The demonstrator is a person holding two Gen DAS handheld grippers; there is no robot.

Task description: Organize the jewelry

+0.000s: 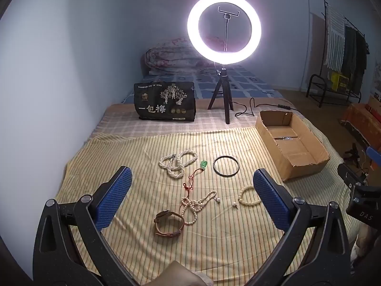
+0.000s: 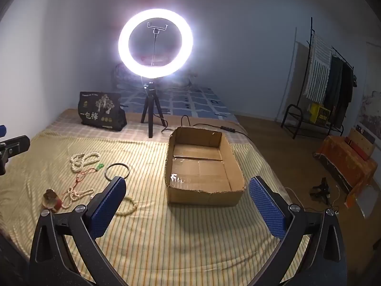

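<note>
Jewelry lies on a yellow striped cloth (image 1: 147,147): a white pearl necklace (image 1: 177,163), a green pendant on a red cord (image 1: 204,164), a black bangle (image 1: 225,164), a cream bead strand (image 1: 195,205), a cream bead bracelet (image 1: 246,195) and a brown watch (image 1: 169,222). My left gripper (image 1: 193,186) hovers open above them, nothing between its blue pads. An empty cardboard box (image 2: 234,162) sits to the right. My right gripper (image 2: 188,195) stands open in front of the box, holding nothing. The bangle (image 2: 117,171) and bracelet (image 2: 128,206) lie left of it.
A lit ring light on a black tripod (image 1: 223,26) stands behind the cloth, its cable (image 1: 262,106) running past the box. A black printed bag (image 1: 165,101) stands at the back left. A clothes rack (image 2: 331,83) and an orange-covered chest (image 2: 345,159) are on the floor at right.
</note>
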